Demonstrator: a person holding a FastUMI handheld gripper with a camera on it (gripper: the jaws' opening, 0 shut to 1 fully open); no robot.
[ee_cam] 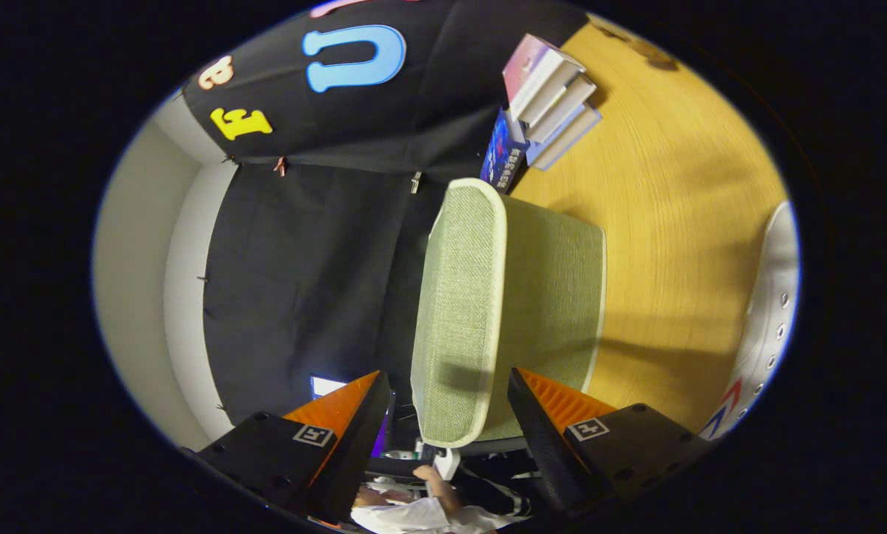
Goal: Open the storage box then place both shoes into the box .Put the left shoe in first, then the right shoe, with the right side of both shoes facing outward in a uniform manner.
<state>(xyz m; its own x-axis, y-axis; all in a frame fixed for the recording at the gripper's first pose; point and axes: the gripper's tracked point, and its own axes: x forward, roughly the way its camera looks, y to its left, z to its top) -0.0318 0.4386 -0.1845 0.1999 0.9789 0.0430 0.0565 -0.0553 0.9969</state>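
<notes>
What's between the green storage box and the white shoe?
In the gripper view, only bare wooden tabletop lies between the storage box and the white shoe.

The gripper (447, 404) is being held rolled onto its side, its two fingers spread wide apart and pointing forward. The lid edge of the storage box (488, 311) is sitting in the gap between the fingers, and neither finger is pressing on it. Behind the fingers, a person's hand (443, 486) and a pale sleeve are showing.
</notes>
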